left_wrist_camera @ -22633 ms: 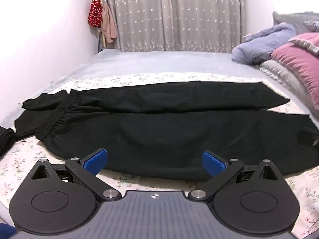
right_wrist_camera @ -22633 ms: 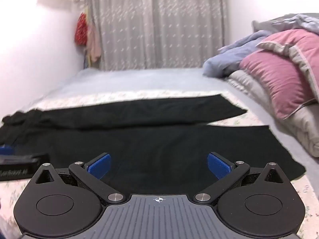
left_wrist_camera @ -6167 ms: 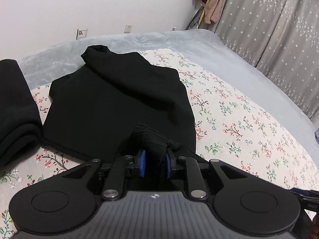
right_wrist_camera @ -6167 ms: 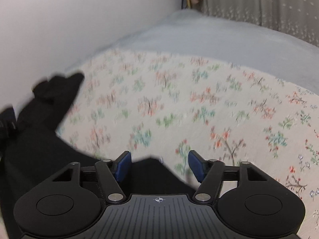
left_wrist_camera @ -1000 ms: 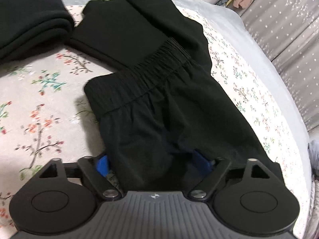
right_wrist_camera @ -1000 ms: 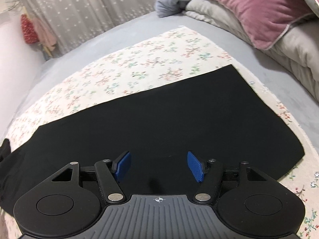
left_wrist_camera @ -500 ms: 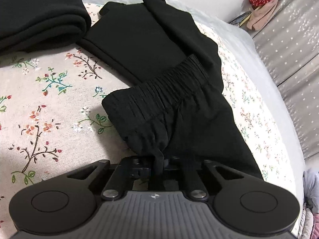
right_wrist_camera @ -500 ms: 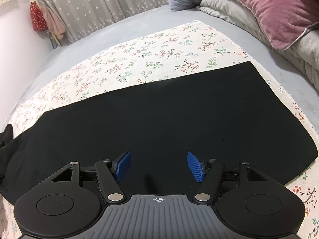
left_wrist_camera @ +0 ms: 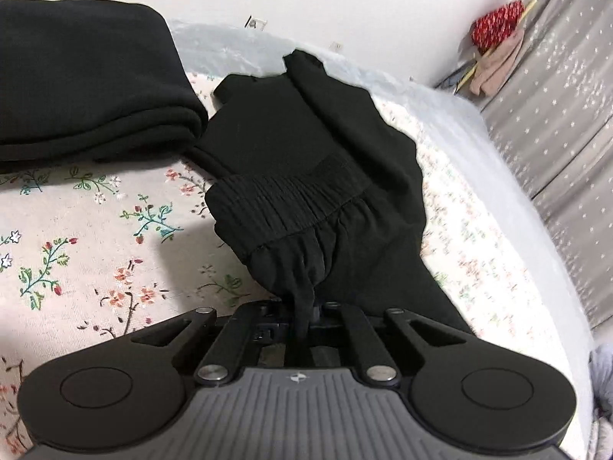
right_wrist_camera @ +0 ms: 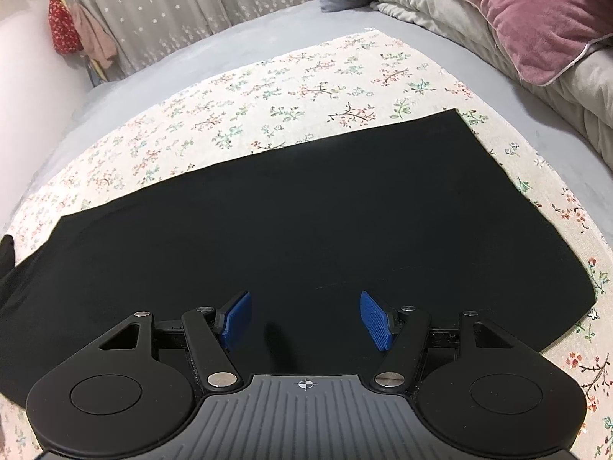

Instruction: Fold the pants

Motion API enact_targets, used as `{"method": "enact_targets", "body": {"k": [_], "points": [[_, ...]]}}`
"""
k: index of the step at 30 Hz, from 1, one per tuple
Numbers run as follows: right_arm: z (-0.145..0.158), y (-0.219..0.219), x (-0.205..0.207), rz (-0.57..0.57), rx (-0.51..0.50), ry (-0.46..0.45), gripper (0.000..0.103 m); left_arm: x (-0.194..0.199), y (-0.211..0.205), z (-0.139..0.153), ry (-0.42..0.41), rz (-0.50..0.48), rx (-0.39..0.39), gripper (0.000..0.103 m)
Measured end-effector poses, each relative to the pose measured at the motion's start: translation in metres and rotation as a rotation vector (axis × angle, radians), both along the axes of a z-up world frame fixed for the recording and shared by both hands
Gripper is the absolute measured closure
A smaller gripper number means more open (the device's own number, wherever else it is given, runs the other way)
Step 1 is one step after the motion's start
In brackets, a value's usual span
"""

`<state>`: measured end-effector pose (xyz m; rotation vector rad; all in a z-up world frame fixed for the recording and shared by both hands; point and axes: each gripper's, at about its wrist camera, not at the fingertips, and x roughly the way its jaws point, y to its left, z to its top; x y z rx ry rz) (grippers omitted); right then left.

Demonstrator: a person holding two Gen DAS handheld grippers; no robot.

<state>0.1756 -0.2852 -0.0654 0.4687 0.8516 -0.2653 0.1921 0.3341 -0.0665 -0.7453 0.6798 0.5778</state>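
The pants (left_wrist_camera: 306,176) lie along the bed (left_wrist_camera: 95,253), black cloth on a flowered sheet (right_wrist_camera: 291,88), with the waist end toward the wall-side edge and the legs (right_wrist_camera: 306,207) running flat toward the pillow end. The left tongs (left_wrist_camera: 302,318) are clamped on a pinch of cloth just below the elastic waistband (left_wrist_camera: 283,199); the pads themselves are hidden by the bunched fabric (only the closed linkage shows), and that part of the waist is drawn up off the sheet into gathered folds. Beyond it the rest of the waist end lies rumpled toward the bed's far edge. A folded black garment (left_wrist_camera: 88,84) sits near the bed's corner, just beside the pants' waist end.

The right tongs (right_wrist_camera: 306,320) stand apart, blue pads (right_wrist_camera: 377,322) clear of each other, hovering over the near edge of the legs with nothing gripped. A pink pillow (right_wrist_camera: 517,11) and grey bedding (right_wrist_camera: 440,11) are piled at the bed's far end.
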Motion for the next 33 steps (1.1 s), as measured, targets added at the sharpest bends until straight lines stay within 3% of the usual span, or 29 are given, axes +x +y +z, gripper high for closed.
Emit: {"method": "enact_targets", "body": {"k": [4,9,11,13,15,20,24,29,33], "points": [[-0.003,0.001,0.004,-0.002,0.001,0.016,0.04,-0.001,0.006,-0.005,0.033,0.019,-0.011,0.078],[-0.004,-0.001,0.003,-0.007,-0.001,0.021,0.04,0.007,0.001,-0.001,0.082,-0.029,0.079,0.071],[-0.005,-0.002,0.003,-0.014,0.003,0.023,0.04,0.011,0.004,-0.005,0.12,-0.042,0.082,0.056],[-0.005,-0.003,0.003,-0.018,0.007,0.026,0.04,0.01,0.01,-0.003,0.11,-0.033,0.052,0.026],[-0.004,-0.004,0.003,-0.02,0.007,0.027,0.039,0.004,0.013,0.007,0.074,-0.007,0.061,0.008],[0.004,-0.012,-0.005,-0.054,0.016,-0.012,0.037,-0.009,0.0,0.048,-0.011,0.003,0.262,0.007],[0.015,-0.032,-0.012,-0.111,0.042,-0.06,0.037,-0.014,-0.019,0.075,-0.076,-0.033,0.365,0.003],[0.025,-0.078,-0.02,-0.265,0.076,-0.121,0.037,0.016,-0.063,0.077,-0.085,-0.239,0.384,0.002],[0.016,-0.108,-0.018,-0.345,0.134,-0.123,0.036,0.047,-0.122,0.063,-0.055,-0.436,0.419,0.002]]}}
